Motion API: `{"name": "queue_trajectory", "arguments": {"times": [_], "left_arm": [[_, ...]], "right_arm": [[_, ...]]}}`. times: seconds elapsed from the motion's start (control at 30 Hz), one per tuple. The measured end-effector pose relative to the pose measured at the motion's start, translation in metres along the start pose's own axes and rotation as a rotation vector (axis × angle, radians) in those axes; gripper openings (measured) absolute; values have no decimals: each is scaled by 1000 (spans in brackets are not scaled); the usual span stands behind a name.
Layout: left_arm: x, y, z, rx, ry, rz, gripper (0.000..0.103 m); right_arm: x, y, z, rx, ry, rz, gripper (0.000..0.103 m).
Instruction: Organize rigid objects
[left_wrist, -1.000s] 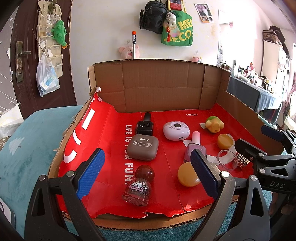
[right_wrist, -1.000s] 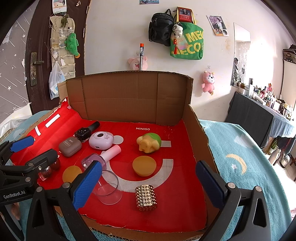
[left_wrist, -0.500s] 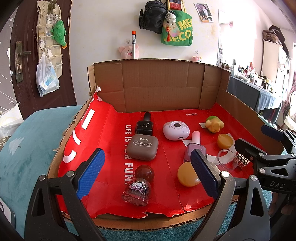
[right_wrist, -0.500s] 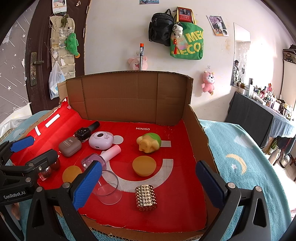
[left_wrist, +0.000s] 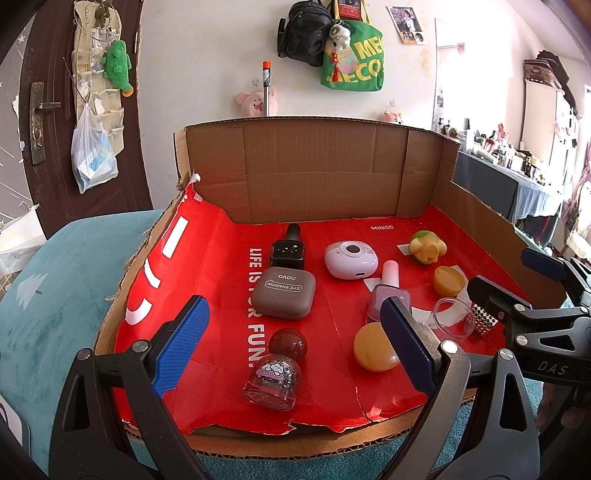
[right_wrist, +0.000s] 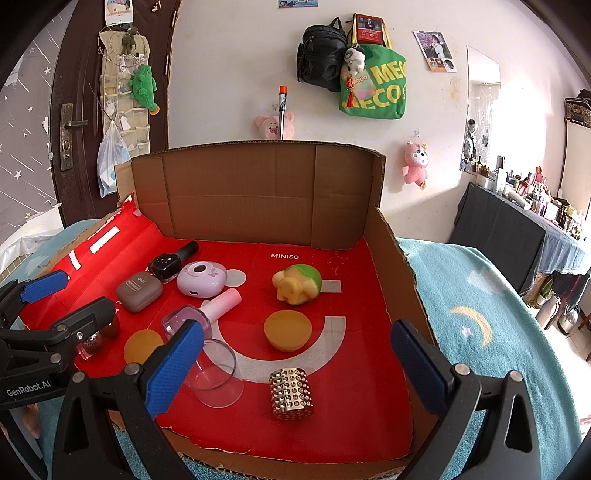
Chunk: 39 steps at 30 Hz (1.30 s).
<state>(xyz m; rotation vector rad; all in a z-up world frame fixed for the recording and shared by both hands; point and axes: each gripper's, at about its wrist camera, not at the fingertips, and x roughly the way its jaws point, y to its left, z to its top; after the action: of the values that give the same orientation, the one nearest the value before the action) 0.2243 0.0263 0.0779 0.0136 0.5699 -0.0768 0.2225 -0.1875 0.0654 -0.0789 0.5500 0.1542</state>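
A red-lined cardboard box (left_wrist: 229, 258) (right_wrist: 354, 280) holds small objects. In the left wrist view: a glitter bottle with a red round cap (left_wrist: 275, 373), a brown eye shadow case (left_wrist: 285, 292), a black bottle (left_wrist: 288, 251), a lilac case (left_wrist: 351, 259), a pink nail polish (left_wrist: 386, 291), an orange disc (left_wrist: 373, 347). In the right wrist view: a studded gold cylinder (right_wrist: 291, 393), a clear cup (right_wrist: 216, 373), an orange disc (right_wrist: 288, 329), a yellow-green toy (right_wrist: 297, 285). My left gripper (left_wrist: 293, 349) and my right gripper (right_wrist: 295, 363) are both open and empty at the box's near edge.
The box sits on a teal cover (right_wrist: 480, 302). Cardboard walls (left_wrist: 325, 173) stand at the back and right side (right_wrist: 399, 273). A dark door (left_wrist: 44, 110) is at left, bags (right_wrist: 373, 85) hang on the wall, and a cluttered dark table (right_wrist: 524, 221) is at right.
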Motion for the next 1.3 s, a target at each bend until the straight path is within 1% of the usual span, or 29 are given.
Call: {"name": "queue_trajectory", "arguments": {"times": [0.3, 0.33, 0.4, 0.47, 0.53, 0.67, 0.77, 0.87, 0.97, 1.1, 1.13, 1.3], "left_arm": [[-2, -4, -2, -1, -8, -10, 95], [-5, -4, -3, -2, -17, -15, 95], [-17, -4, -4, -2, -65, -11, 95], [-29, -5, -3, 4, -66, -24, 95], [-41, -5, -4, -15, -41, -57, 95], [-67, -9, -11, -2, -20, -24, 95], [-86, -12, -23, -7, -6, -31, 95], [-90, -12, -40, -40, 56, -48, 95], [-86, -13, -57, -60, 126, -53, 95], [-78, -18, -73, -53, 184, -51, 95], [-75, -20, -77, -49, 203, -46, 95], [-65, -20, -85, -46, 254, -32, 95]], "right_arm": [[0, 0, 0, 0, -1, 2, 103], [0, 0, 0, 1, -2, 1, 103], [-3, -3, 0, 10, -17, 1, 103], [-8, -6, 0, 19, -30, 13, 103], [-18, -7, 0, 32, -27, 42, 103], [-52, -5, -1, 33, -70, 66, 103], [-74, -5, -7, 44, -59, 77, 103], [-84, -4, -21, 50, -1, 76, 103], [-83, -2, -41, 40, 80, 46, 103], [-76, -1, -64, 45, 183, 45, 103], [-72, 0, -70, 47, 218, 31, 103], [-55, -2, -89, 58, 319, -22, 103]]}}
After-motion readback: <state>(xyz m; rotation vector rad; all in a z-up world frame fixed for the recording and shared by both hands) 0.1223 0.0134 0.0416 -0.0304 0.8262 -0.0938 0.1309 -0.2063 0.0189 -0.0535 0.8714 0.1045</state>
